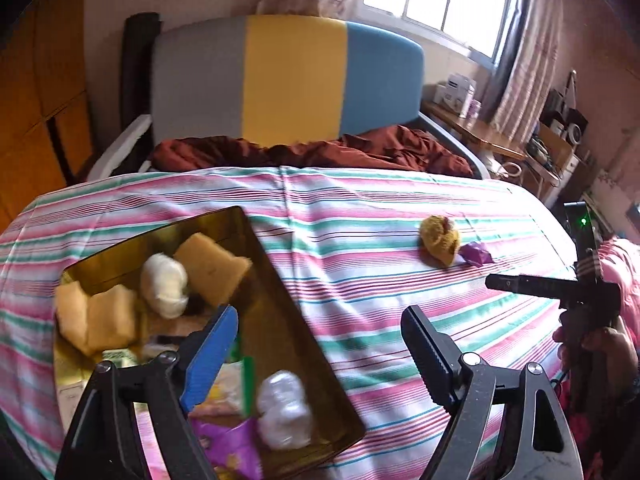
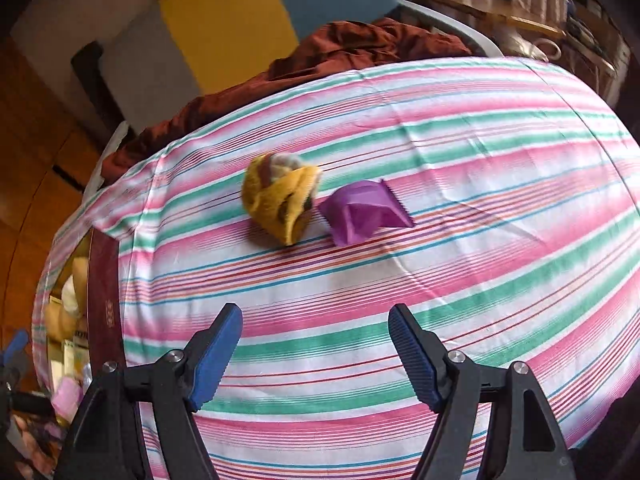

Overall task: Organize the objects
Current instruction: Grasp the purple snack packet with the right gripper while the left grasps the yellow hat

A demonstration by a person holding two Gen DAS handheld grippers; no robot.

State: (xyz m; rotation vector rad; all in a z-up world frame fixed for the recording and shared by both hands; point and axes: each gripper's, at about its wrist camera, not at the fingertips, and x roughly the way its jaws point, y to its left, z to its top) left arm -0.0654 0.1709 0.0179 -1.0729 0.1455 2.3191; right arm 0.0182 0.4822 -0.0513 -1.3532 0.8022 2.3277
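Note:
A gold tin box (image 1: 320, 364) lies on the striped bedsheet at the left, holding yellow sponges (image 1: 104, 316), a white ball (image 1: 164, 286), a clear plastic wad (image 1: 284, 408) and purple packets. My left gripper (image 1: 320, 336) hangs open over the box's right edge, with nothing between its fingers. A yellow plush toy (image 2: 280, 204) and a purple wrapper (image 2: 366, 210) lie side by side further out on the sheet. My right gripper (image 2: 314, 334) stands open and empty above the sheet, short of both. In the left wrist view the plush toy (image 1: 440, 240) is at the right.
The striped sheet (image 2: 440, 300) covers the bed. A rumpled maroon blanket (image 1: 320, 152) lies by the grey, yellow and blue headboard (image 1: 292, 80). A wooden side table (image 1: 472, 128) with clutter stands at the right. A hand (image 1: 600, 348) holds the other gripper at the right edge.

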